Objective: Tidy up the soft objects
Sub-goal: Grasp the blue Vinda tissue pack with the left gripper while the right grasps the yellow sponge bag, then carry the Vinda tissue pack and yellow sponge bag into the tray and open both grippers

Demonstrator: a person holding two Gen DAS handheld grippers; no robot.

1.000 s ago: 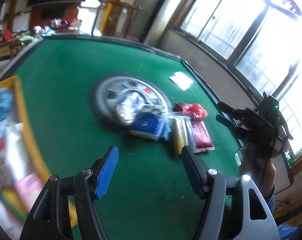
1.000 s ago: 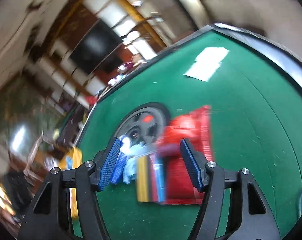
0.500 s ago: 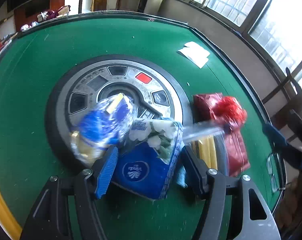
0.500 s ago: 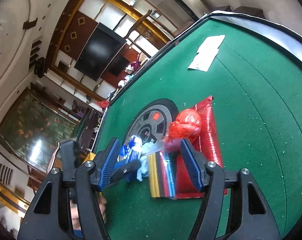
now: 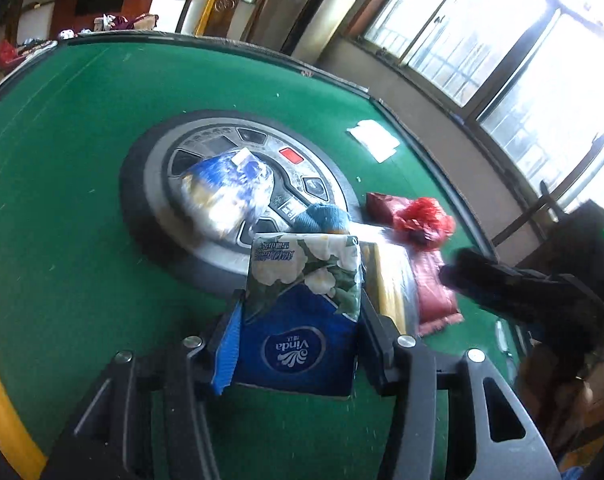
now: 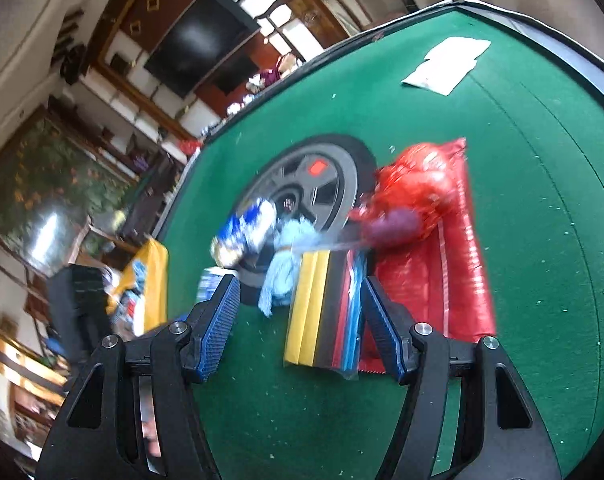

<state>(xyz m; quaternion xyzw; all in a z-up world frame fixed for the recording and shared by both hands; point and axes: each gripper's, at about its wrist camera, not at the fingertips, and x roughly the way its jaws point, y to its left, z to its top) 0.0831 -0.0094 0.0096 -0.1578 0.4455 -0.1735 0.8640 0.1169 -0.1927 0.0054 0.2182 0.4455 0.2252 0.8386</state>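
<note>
While the left gripper (image 5: 298, 332) has just been closing its jaws, the pads now press both sides of the blue tissue pack (image 5: 302, 312) at the near edge of the round grey hub (image 5: 222, 264) on the green worktop (image 5: 62, 200). Farther right, the right gripper (image 6: 302, 320) holds its jaws open and empty around the near end of the striped cloth pack (image 6: 322, 312), with the red bag (image 6: 434, 272) just beyond.

Tissue pack (image 5: 302, 312) lies before the round hub (image 5: 206, 256).
</note>
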